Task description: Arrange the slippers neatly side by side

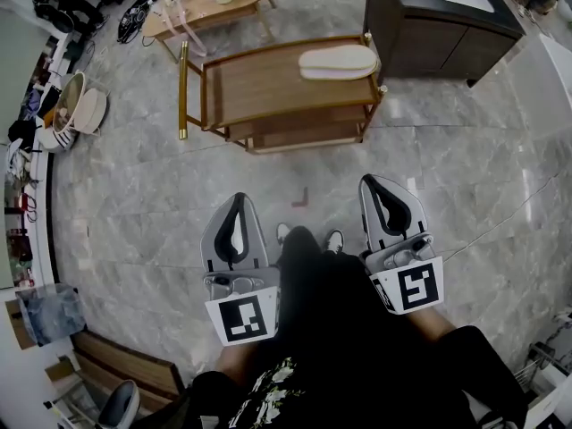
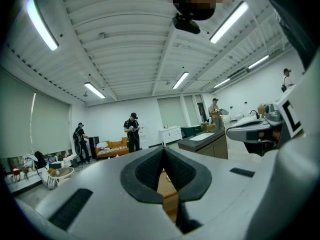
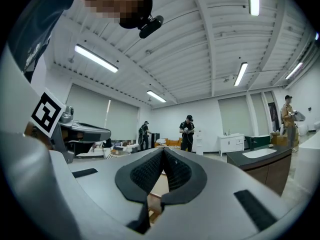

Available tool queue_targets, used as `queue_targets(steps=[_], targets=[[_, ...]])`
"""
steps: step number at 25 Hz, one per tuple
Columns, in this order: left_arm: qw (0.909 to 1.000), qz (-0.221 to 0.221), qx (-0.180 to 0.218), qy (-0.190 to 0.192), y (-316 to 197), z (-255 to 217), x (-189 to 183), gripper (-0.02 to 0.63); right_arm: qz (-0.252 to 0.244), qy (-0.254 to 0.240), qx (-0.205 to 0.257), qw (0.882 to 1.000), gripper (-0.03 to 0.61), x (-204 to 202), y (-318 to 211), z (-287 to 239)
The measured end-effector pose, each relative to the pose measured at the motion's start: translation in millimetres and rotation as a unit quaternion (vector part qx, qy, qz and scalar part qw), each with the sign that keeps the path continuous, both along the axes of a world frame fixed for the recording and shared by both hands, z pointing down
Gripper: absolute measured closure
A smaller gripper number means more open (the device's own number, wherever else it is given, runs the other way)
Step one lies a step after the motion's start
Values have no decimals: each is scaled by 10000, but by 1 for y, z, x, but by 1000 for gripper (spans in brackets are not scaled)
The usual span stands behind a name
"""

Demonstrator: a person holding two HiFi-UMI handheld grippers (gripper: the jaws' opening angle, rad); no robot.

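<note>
In the head view one pale slipper (image 1: 338,61) lies on the top right of a low wooden rack (image 1: 259,92), sole up as far as I can tell. No second slipper shows on the rack. My left gripper (image 1: 239,200) and right gripper (image 1: 379,182) hang close to my body, well short of the rack and pointing toward it. Both are shut with nothing between the pads. In the left gripper view the jaws (image 2: 163,152) meet at the tip, and a strip of the rack (image 2: 168,186) shows in the gap behind the tips. The right gripper (image 3: 163,152) is shut the same way.
A dark cabinet with a white basin top (image 1: 440,14) stands right of the rack. A low wooden table (image 1: 207,5) sits behind it. Round baskets and striped shoes (image 1: 71,113) lie at the far left. Marble floor (image 1: 134,204) separates me from the rack. People (image 2: 133,132) stand far off.
</note>
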State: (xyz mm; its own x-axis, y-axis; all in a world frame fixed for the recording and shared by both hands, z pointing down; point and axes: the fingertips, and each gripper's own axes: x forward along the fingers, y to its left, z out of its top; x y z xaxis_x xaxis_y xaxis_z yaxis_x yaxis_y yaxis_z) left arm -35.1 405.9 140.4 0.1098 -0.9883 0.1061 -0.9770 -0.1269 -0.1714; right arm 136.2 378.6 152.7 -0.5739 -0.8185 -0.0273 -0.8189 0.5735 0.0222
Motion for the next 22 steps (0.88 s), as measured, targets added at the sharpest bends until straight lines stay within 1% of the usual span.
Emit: queue_targets(steps=[2, 7, 13, 18, 22], targets=[[10000, -98, 3, 5, 3, 2, -2, 614, 2, -8, 11, 10000, 580, 2, 0, 2], [9994, -249, 239, -82, 6, -2, -3, 614, -14, -59, 32, 10000, 580, 4, -2, 4], [9995, -285, 156, -39, 3, 3, -7, 614, -54, -38, -75, 9999, 580, 1, -7, 7], [9993, -316, 204, -20, -5, 5, -9, 614, -47, 86, -81, 9999, 580, -1, -14, 10], [9992, -336, 198, 58, -9, 8, -10, 614, -47, 76, -145, 9999, 580, -2, -16, 12]])
